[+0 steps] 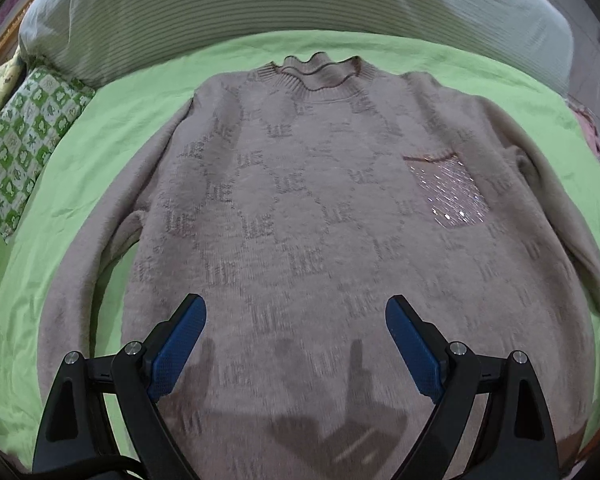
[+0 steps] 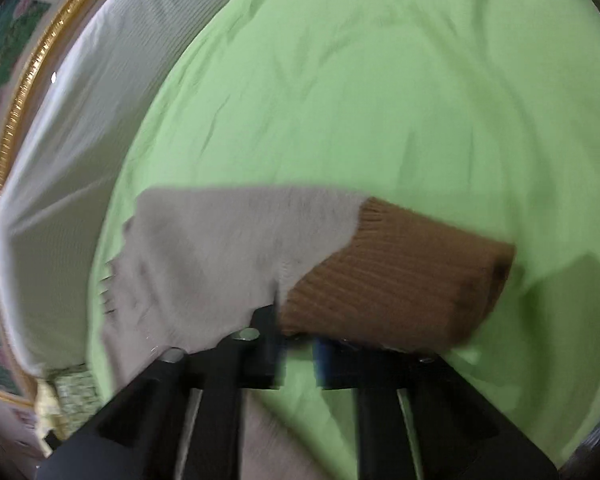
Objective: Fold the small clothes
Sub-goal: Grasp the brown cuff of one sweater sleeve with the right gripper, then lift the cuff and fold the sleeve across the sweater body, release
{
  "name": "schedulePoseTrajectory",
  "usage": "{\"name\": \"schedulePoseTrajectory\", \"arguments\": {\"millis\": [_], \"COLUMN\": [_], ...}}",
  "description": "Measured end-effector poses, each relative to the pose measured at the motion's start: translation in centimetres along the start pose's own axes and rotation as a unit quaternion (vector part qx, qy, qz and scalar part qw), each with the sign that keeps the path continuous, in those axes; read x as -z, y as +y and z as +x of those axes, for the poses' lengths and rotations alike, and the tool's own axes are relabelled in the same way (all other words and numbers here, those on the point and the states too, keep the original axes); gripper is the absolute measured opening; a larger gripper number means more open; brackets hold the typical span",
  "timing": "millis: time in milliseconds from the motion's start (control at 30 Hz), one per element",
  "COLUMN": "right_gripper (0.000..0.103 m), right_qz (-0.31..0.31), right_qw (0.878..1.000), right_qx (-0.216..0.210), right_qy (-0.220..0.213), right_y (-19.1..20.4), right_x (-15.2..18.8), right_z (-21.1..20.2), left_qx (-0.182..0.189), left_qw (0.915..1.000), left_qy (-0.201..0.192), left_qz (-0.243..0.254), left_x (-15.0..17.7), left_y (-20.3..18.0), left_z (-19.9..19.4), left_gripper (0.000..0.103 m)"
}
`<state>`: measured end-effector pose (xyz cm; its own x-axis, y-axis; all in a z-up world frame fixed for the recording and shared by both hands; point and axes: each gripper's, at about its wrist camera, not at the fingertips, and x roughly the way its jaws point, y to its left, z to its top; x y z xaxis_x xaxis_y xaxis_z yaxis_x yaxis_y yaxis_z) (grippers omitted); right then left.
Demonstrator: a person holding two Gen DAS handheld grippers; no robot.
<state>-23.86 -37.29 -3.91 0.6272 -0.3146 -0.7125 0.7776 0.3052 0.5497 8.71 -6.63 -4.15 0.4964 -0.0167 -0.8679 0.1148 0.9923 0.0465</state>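
Sweater (image 1: 300, 208) spread flat, front up, on the green sheet (image 1: 100, 128).
Left gripper (image 1: 296, 316) hovers over its hem, jaws spread; right gripper (image 2: 296, 344) pinches the sleeve by its brown cuff (image 2: 400, 280).

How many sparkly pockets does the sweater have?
1. The sparkly pocket sits on the sweater's chest, toward the right of the left wrist view. The back is hidden, so more cannot be ruled out.
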Motion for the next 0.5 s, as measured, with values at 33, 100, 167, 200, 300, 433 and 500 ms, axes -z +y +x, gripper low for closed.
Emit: {"name": "schedulePoseTrajectory", "arguments": {"millis": [33, 100, 167, 200, 300, 433, 500], "right_gripper": [0.008, 0.008, 0.008, 0.008, 0.008, 0.008, 0.008], "right_qz": [-0.016, -0.052, -0.073, -0.084, -0.116, -0.227, -0.287], "right_qw": [1.0, 0.994, 0.984, 0.978, 0.963, 0.941, 0.924], "right_qx": [0.011, 0.032, 0.054, 0.058, 0.022, -0.118, -0.182], "right_qy": [-0.024, -0.086, -0.152, -0.181, -0.241, -0.221, -0.178], "right_y": [0.4, 1.5, 3.3, 4.4, 10.3, 21.7, 27.1], "right_x": [-1.8, -6.4, -11.3, -13.4, -17.8, -15.7, -11.8], "right_z": [-0.5, -1.7, -3.5, -4.3, -5.9, -5.6, -4.0], "left_qx": [-0.001, -0.004, 0.0, 0.001, 0.002, 0.014, 0.023], "left_qw": [1.0, 0.9999, 0.9999, 0.9998, 0.9995, 0.998, 0.9966], "left_qy": [0.001, 0.006, 0.01, 0.013, 0.027, 0.034, 0.03], "left_qz": [-0.004, -0.008, -0.013, -0.014, -0.019, -0.052, -0.074], "left_x": [-0.2, -0.8, -1.0, -1.0, -1.2, -1.7, -2.3], "left_y": [0.1, 0.4, 0.7, 0.7, 1.1, 2.8, 4.0], "left_z": [0.3, 1.0, 1.6, 2.0, 3.2, 3.3, 2.9], "left_gripper": [0.092, 0.092, 0.092, 0.092, 0.092, 0.092, 0.092]}}
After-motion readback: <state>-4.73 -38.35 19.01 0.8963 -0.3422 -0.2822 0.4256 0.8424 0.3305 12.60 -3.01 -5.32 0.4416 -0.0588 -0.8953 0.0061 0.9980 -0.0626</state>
